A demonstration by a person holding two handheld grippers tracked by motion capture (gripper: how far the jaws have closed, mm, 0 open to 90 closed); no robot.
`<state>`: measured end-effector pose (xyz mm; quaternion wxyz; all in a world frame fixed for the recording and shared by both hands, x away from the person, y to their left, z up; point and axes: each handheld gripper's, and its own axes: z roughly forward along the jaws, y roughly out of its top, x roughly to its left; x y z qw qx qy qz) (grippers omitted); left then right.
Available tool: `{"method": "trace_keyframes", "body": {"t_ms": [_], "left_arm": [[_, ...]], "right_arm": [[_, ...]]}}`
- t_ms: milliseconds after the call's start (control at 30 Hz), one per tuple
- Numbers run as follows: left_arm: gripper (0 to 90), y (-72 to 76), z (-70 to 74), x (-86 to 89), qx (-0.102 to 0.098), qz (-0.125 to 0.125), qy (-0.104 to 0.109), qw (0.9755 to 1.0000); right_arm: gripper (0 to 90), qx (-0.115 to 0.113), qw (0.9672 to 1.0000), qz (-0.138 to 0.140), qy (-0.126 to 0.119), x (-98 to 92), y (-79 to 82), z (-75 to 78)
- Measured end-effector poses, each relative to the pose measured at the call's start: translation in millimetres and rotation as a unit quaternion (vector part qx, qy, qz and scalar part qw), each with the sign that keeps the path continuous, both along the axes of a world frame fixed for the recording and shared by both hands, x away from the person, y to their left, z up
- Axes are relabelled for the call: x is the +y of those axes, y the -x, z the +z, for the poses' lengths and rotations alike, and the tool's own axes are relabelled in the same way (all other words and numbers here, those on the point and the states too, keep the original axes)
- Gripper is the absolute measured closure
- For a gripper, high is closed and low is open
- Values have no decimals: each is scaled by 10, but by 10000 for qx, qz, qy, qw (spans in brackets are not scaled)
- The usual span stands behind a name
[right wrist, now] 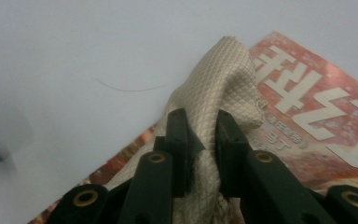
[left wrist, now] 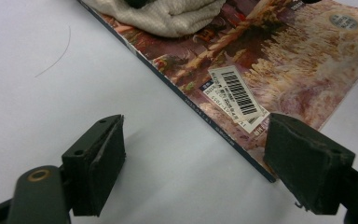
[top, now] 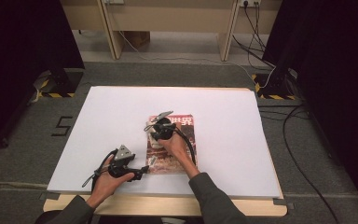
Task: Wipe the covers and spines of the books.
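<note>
A magazine point(top: 189, 126) with a red, busy cover lies flat near the middle of the white table point(top: 121, 112). A beige quilted cloth point(right wrist: 223, 79) rests on its left part, and my right gripper point(right wrist: 200, 126) is shut on a bunched fold of it. From the high view that right gripper point(top: 156, 133) sits over the magazine's left edge. My left gripper point(left wrist: 193, 154) stands open and low over the table, its jaws straddling the magazine's point(left wrist: 284, 60) near spine corner without touching it. A barcode label point(left wrist: 235, 95) shows near that corner, with the cloth point(left wrist: 168, 16) farther along.
A thin hair-like strand point(right wrist: 126, 87) lies on the bare table beside the cloth. White surface stretches left, right and beyond the magazine. Cables point(top: 298, 140) run over the grey floor at right, and wooden furniture legs point(top: 114, 37) stand at the back.
</note>
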<state>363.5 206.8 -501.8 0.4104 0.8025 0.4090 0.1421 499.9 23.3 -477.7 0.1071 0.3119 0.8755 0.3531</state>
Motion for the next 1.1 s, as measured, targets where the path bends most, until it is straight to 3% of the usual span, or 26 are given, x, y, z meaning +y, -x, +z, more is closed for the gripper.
{"method": "trace_keyframes", "body": {"t_ms": [300,533,633,700,833,1000,1100], "left_arm": [[196,0,-1,-1,-4,2,5,10000],[196,3,-1,-2,-16,4,-4,10000],[196,0,0,1,8,0,7,10000],[196,2,-1,-1,-11,4,2,10000],[195,-1,0,1,6,-1,4,10000],[195,-2,0,3,10,-3,4,10000],[196,3,0,-1,-18,6,-3,10000]], "right_arm": [[782,-124,9972,-728,80,-538,-181,9],[783,-240,9906,-1334,164,-1023,-273,15],[783,-235,9885,-1487,159,-1130,-292,18],[783,-233,9881,-1520,69,-1166,-295,7],[784,-302,9881,-1497,171,-1116,-268,10],[784,-178,9937,-1108,-27,-964,-157,-3],[784,-249,9955,-914,7,-893,-80,-9]]}}
